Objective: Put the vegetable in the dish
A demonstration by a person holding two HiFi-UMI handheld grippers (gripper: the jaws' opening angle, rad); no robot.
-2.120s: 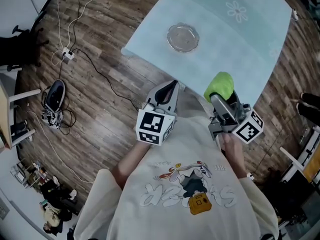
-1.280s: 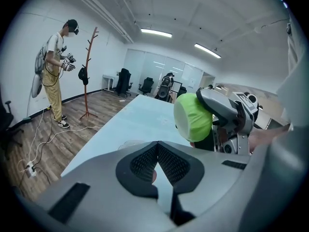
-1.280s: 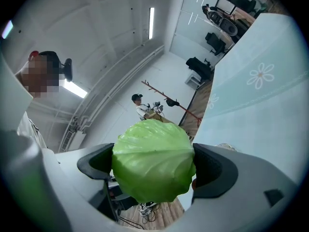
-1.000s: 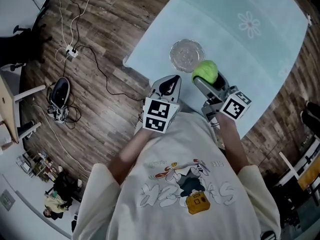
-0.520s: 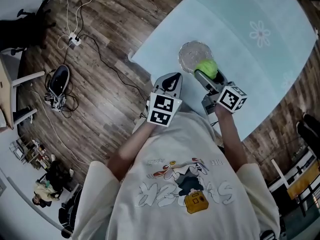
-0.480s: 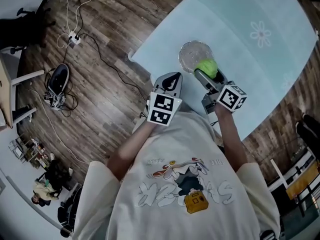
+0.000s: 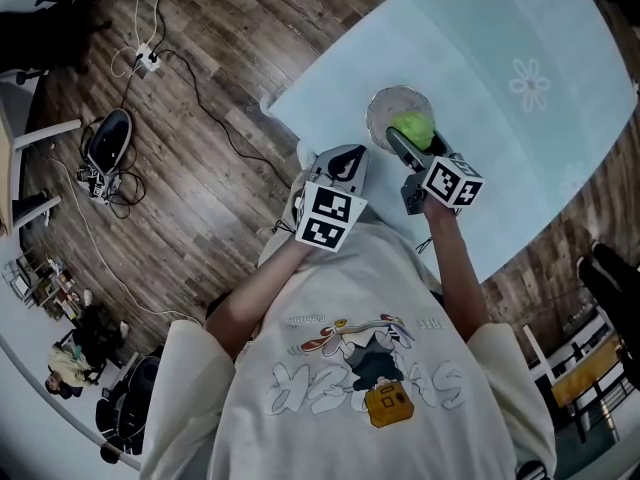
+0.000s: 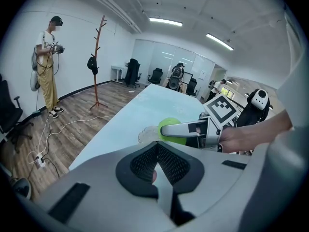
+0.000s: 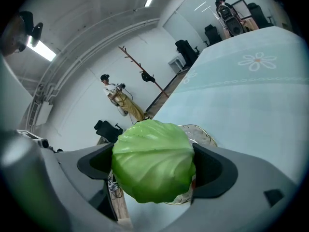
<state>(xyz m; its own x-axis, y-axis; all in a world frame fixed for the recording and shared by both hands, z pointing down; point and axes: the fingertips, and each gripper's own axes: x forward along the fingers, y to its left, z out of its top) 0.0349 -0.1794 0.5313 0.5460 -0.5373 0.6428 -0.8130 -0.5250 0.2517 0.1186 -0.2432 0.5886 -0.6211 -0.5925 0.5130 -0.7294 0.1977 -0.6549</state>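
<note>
Cables (image 7: 222, 128) trail across wood-plank floor (image 7: 200, 218); a coat stand (image 8: 96, 66) fronts the white wall (image 8: 72, 52).

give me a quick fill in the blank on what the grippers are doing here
The right gripper is shut on a green ____.
The glass ____ lies below what it holds.
The left gripper is ____, with nothing between its jaws.
Missing: cabbage; dish; shut.

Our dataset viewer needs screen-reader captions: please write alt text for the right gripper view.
Fingers of the right gripper clamp a green cabbage, a clear glass dish peeking out behind it on a pale blue table. Beyond: an office, coat stand, standing person.
</note>
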